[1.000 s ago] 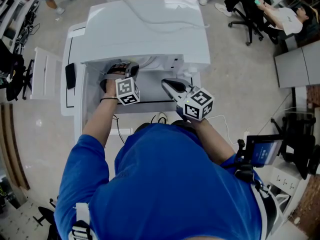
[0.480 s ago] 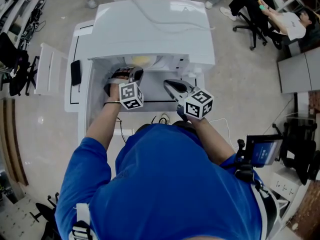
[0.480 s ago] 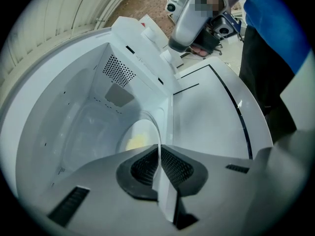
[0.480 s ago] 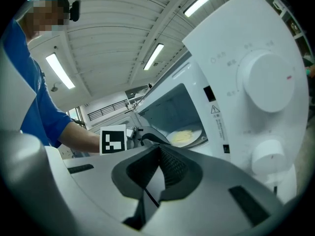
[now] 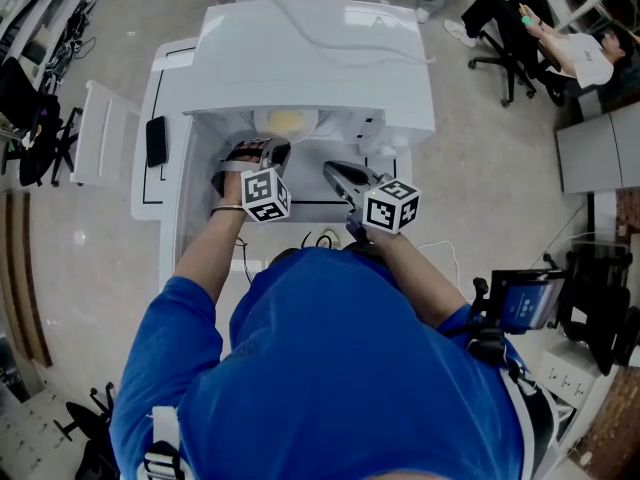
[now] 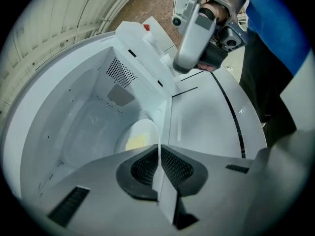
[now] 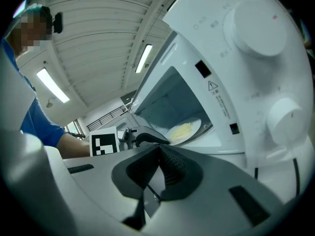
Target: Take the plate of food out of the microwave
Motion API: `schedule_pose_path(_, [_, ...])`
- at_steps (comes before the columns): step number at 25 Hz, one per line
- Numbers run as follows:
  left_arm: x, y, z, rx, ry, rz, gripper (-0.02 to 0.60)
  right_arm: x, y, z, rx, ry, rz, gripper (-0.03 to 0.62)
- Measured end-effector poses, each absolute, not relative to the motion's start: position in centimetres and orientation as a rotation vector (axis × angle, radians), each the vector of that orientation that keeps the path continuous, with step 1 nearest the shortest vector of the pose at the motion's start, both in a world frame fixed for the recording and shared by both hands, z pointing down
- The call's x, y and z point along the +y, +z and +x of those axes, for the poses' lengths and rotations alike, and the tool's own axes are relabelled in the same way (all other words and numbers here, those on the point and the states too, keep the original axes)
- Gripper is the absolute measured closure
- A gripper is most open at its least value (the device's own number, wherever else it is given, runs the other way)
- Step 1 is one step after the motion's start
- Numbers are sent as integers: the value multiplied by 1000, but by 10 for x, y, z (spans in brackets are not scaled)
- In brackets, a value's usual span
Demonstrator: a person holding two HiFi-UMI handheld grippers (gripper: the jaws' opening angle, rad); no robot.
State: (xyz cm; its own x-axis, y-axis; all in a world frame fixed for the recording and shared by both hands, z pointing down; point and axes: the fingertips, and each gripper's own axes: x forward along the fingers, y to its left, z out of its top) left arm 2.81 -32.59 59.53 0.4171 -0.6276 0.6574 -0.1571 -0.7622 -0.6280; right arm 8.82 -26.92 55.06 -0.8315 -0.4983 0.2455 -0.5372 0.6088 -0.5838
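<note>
Two claws work at the open front of a white microwave [image 5: 310,58] that stands on a white worktop [image 6: 206,122] marked with thin black lines.

The left claw [image 6: 158,154] is pinched on the near rim of the plate [image 6: 140,134]. In the left gripper view the thin white edge of the plate runs straight up between the two dark ribbed pads, which press on it from both sides. The plate carries a pale yellow heap of food [image 6: 134,142]. It sits low in the microwave's cavity, close to the mouth. From the head view the plate [image 5: 285,121] peeks out just under the front edge of the microwave's top, with the left claw [image 5: 262,150] reaching in toward it. Whether the plate rests on the cavity floor or is lifted off it cannot be told.

The right claw [image 7: 158,149] has its jaws pressed together with nothing between them. It hangs in front of the microwave, to the right of the opening and apart from the plate [image 7: 184,129]. From the head view the right claw [image 5: 330,168] lies beside the left one, and the two do not touch. Two round white knobs [image 7: 253,26] sit on the panel right of the opening.
</note>
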Motion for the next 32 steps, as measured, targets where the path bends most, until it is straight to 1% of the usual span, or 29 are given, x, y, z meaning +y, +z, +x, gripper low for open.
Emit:
schedule_pose_path(8, [-321,591,28,752,-1253,-2310,554,-281,566,68,-2753,1443,927,593])
schedule_pose_path(12, [-322,581,23,898,-1161,-2432,552,-296,567,65,-2722,1669,1005,501])
schedule_pose_path(16, [-317,576,15,1059,-1068,-2561,552,-310,577,64,-2643,1885,1081,455])
schedule_pose_path(24, [-308,575,-7,1285,-982,-2690,552,-333,597,55,-2435,2245,1175,444])
schedule_pose_path(32, [-304,569,-28,1441,-899,-2743,552,-347,608,41,-2327,2368,1183,444])
